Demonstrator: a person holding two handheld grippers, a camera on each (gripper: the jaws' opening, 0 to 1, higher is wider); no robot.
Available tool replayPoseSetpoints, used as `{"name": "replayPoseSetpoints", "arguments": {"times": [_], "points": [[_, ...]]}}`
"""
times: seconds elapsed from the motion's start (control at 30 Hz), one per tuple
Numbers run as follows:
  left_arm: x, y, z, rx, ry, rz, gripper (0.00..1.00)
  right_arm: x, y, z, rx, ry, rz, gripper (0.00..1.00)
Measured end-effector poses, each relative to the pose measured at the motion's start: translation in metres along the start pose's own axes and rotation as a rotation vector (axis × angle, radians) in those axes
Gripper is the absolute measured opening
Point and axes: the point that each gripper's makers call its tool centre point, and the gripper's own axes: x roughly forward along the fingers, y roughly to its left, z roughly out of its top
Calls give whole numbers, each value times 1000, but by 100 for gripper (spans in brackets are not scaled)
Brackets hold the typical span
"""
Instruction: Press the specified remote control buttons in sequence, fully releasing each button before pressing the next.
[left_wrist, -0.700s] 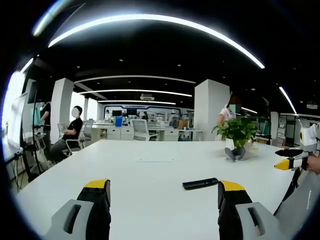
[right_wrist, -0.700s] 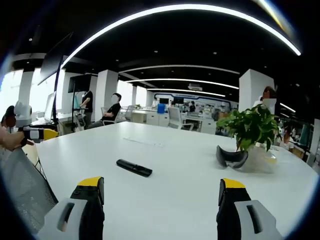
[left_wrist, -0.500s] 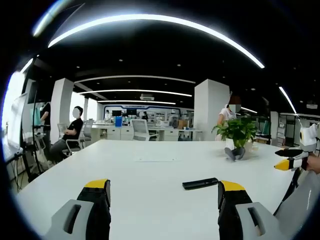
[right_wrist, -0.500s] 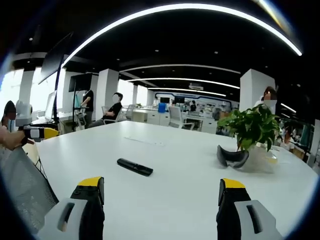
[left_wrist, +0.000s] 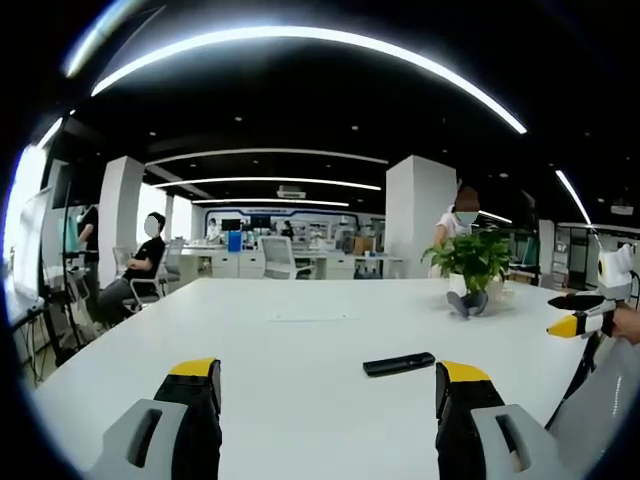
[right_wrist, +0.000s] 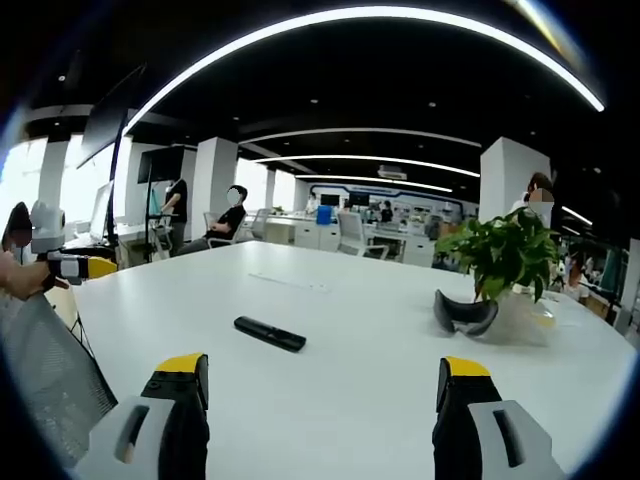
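1. black and slim, the remote control (left_wrist: 399, 364) lies flat on the white table (left_wrist: 300, 350), ahead of my left gripper (left_wrist: 328, 385) and off toward its right jaw; from my right gripper (right_wrist: 322, 383) it sits ahead and off toward the left jaw, at (right_wrist: 268, 334).
2. both my grippers hang above the near edge of the table with jaws spread wide and nothing between them; neither touches the remote.
3. beyond the remote, toward my right gripper's right side, a potted plant (right_wrist: 505, 256) stands on the table with a dark curved object (right_wrist: 463, 314) just in front of it, well apart from the remote.
4. i judge the pressing has not begun: this looks like the approach step, with no button under a jaw tip yet.
5. the buttons are too small for me to make out from here, so i cannot tell which one comes first.
6. next, i think, one gripper must close in on the remote and tilt down so a single jaw tip lands squarely on the first button, then lift fully clear before the following press; the other could steady the remote's end so it does not slide.
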Motion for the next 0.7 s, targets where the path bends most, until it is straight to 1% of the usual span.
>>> {"name": "replayPoseSetpoints", "arguments": {"times": [0.23,0.37,0.5,0.53,0.57,0.6,0.63,0.67,0.7], "points": [[0,0,0,6,4,1,92,0,0,-1,5,0,12,94],[0,3,0,3,4,14,92,0,5,0,-7,0,32,94],[-1,4,3,5,-11,24,92,0,10,1,-14,8,52,92],[-1,4,3,8,-10,28,92,0,9,-3,-23,27,36,90],[-1,4,3,14,-6,32,92,-1,4,-11,-55,82,12,88],[-1,3,3,19,-6,27,92,0,2,-16,-78,110,0,87],[0,0,2,26,-5,19,92,-1,1,-24,-77,152,-4,86],[1,-2,1,37,5,13,92,2,2,-21,-54,130,-1,87],[2,-4,-2,65,26,11,92,1,1,-21,-30,126,1,88]]}}
